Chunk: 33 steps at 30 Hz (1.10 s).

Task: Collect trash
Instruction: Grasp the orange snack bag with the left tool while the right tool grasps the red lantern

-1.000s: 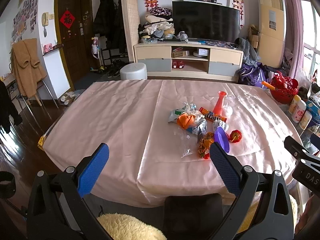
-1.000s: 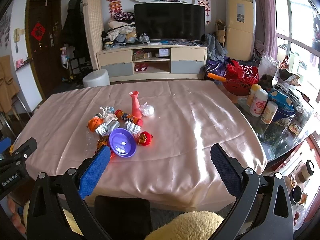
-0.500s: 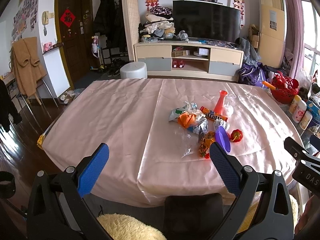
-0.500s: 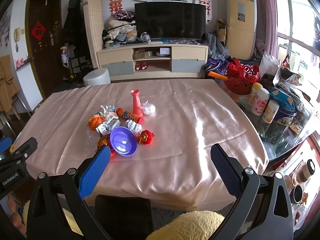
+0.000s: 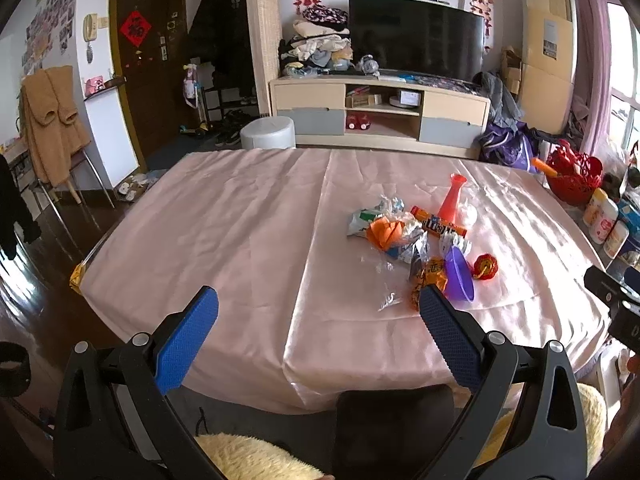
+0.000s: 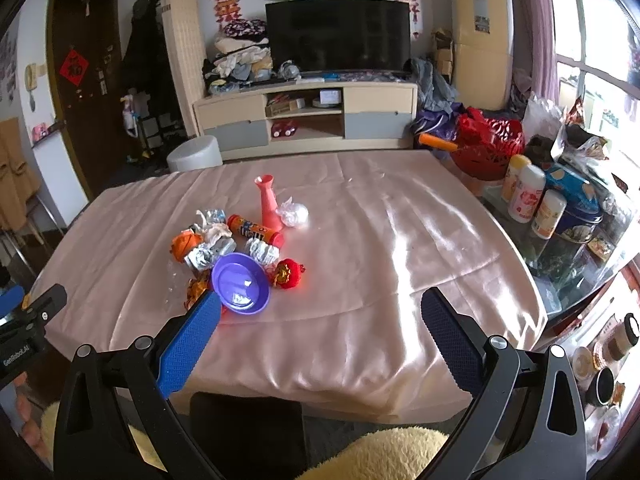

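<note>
- Both grippers are creeping toward the table (image 5: 240,240): across the last second the trash pile is sitting slightly larger and lower in each view, and nothing else is changing.
- The left gripper (image 5: 316,332) is hanging released at the bottom of its frame, blue pads wide apart and gripping nothing; the table's near edge is lying between them.
- The right gripper (image 6: 320,336) is likewise spread wide and empty, its left pad overlapping the rim of the purple bowl (image 6: 240,282) in the picture only, not touching it.
- The trash (image 5: 404,236) is lying in a loose cluster right of centre in the left view, left of centre in the right view: crumpled foil wrappers, an orange wrapper (image 6: 185,242), a candy tube (image 6: 256,232) and a red ornament (image 6: 289,274), around the bowl and a pink vase (image 6: 268,204).
- No piece is being lifted yet; the pile looks undisturbed.
- Judgement: the approach is only beginning, and the bowl is probably serving as the collecting vessel.
</note>
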Tool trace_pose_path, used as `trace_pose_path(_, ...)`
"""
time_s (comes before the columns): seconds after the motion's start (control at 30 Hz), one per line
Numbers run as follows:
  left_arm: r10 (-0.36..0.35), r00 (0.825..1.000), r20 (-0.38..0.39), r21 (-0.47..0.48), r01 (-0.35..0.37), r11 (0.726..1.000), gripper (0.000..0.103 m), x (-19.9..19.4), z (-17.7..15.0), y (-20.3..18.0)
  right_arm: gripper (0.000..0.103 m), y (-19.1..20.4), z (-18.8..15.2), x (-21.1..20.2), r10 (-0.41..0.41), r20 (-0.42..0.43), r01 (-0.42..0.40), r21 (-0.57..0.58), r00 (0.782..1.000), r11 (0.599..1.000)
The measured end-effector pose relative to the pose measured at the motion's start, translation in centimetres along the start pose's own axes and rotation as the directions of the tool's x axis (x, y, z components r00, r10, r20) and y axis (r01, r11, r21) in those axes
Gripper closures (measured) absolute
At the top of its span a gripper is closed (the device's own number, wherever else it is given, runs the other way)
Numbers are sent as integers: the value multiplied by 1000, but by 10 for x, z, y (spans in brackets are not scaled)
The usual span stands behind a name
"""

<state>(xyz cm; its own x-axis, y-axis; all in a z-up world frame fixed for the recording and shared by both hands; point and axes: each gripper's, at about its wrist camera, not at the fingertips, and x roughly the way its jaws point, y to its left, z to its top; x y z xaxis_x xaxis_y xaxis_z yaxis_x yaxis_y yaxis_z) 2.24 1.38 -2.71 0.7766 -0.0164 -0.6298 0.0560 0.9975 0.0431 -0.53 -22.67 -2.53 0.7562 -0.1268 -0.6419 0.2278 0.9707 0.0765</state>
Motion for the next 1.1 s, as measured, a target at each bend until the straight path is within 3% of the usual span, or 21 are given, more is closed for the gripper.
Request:
trace_pose_path(0.1,-18,999,-27,7,18,1000,8,11,-3,0,3,-1,-2,13,8,-22,-9,-6,1000,1000)
trace_pose_path(0.23,-51,997,-61,19,52,998,8,30,-8,-3,23,4,-5,34,47,-58,-48,-28,997,998)
trace_pose_path(0.47,-159,981,-112,51,166,985,33,64,-12,-25,57,17,4,81,128,-135,-136,-48,982,990)
trace_pose_path(0.7,-245,955,-167,105,264,959,56,95,-7,-63,58,19,17,111,180,-182,-190,-37,967,981)
trace_pose_path(1.1,-297,916,-269,86,330,940,74,137,-11,-89,61,24,19,158,175,-268,-185,-12,947,983)
